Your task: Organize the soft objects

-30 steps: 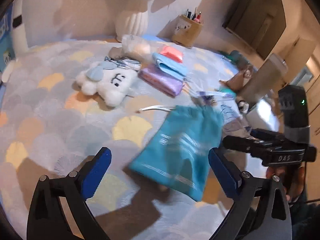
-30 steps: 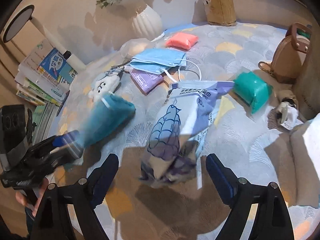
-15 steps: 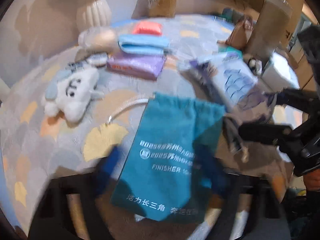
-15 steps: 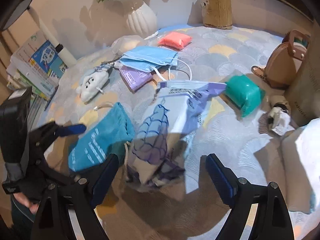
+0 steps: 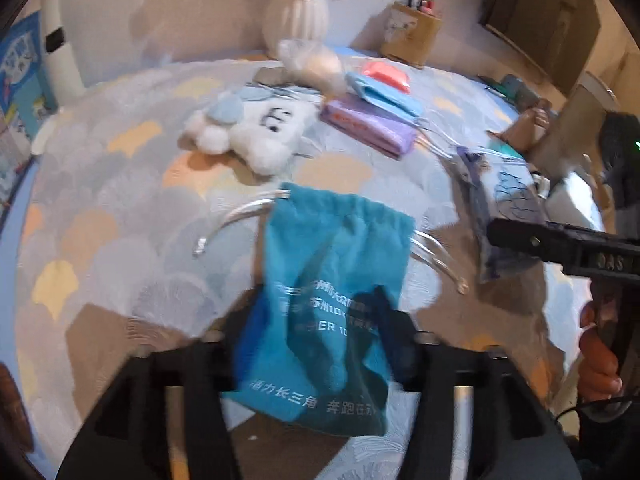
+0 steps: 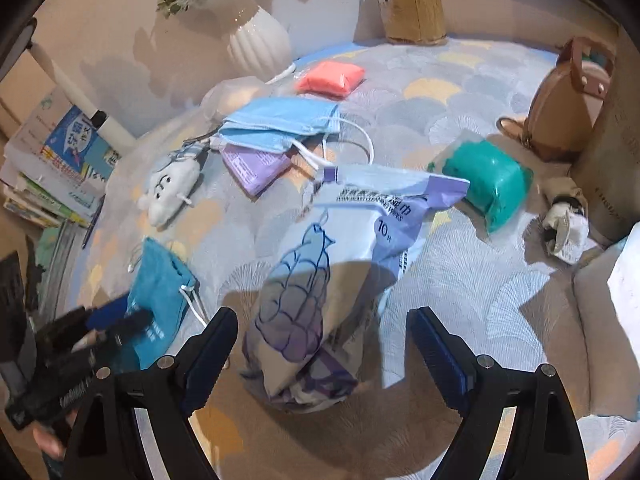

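A teal drawstring pouch (image 5: 332,292) lies flat on the patterned cloth, and it also shows in the right wrist view (image 6: 158,296). My left gripper (image 5: 320,340) is over its lower half, fingers blurred and close around it, pinching the fabric. My right gripper (image 6: 320,344) is open, its fingers on either side of a crumpled blue-and-purple wipes pack (image 6: 332,280). Farther back lie a white plush toy (image 5: 256,128), a purple pack (image 5: 372,126), blue face masks (image 6: 280,122) and a pink pack (image 6: 330,78).
A green packet (image 6: 490,184), a brown bag (image 6: 568,108) and a small crumpled item (image 6: 566,228) sit at the right. A white vase (image 6: 258,42) and a pen holder (image 6: 414,8) stand at the back. Books (image 6: 60,168) are stacked at the left.
My left gripper has moved onto the teal pouch and its fingers have closed in from wide open. The right gripper has stayed open over the wipes pack.
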Tool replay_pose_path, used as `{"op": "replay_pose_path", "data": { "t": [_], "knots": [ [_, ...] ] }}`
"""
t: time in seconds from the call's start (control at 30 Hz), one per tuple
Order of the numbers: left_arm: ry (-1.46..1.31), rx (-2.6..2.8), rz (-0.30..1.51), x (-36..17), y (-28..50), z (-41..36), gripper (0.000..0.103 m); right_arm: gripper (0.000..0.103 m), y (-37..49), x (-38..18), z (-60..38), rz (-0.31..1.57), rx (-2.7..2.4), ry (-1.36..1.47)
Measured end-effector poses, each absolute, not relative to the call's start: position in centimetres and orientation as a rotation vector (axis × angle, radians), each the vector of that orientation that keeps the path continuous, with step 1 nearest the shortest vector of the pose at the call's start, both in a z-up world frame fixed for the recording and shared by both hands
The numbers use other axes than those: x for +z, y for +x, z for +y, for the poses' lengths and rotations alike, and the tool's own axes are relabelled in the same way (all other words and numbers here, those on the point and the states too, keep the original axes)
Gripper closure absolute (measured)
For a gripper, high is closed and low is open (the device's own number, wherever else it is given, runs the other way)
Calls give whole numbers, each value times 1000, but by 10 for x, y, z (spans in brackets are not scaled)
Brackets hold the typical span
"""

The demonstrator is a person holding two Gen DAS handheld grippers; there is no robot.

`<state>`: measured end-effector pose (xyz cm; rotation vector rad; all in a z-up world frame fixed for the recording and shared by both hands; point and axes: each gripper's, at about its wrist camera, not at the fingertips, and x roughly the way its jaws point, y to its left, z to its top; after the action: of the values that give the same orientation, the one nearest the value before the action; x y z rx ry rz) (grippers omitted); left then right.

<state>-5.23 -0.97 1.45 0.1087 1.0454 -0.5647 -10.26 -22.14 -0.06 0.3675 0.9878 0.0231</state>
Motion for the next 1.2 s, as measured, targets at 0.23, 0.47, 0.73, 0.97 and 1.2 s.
{"op": "replay_pose_path", "data": {
  "t": [0.23,0.47,0.73,0.97,1.2],
  "knots": [
    [127,-574,1053,10,-70,-20,14,15,-94,-3,-217,997,-24,408],
    [283,-503,970,11,-83,-48,65,45,-97,-4,-206,973,-100,261],
    [91,-626,880,57,-78,-55,83,55,-120,11,-225,914,-30,295],
    [100,-769,812,97,-86,-113,83,55,-154,60,-249,827,-41,229],
    [155,-974,844,104,-117,-200,83,55,-202,63,-299,884,-91,91]
  ]
}}
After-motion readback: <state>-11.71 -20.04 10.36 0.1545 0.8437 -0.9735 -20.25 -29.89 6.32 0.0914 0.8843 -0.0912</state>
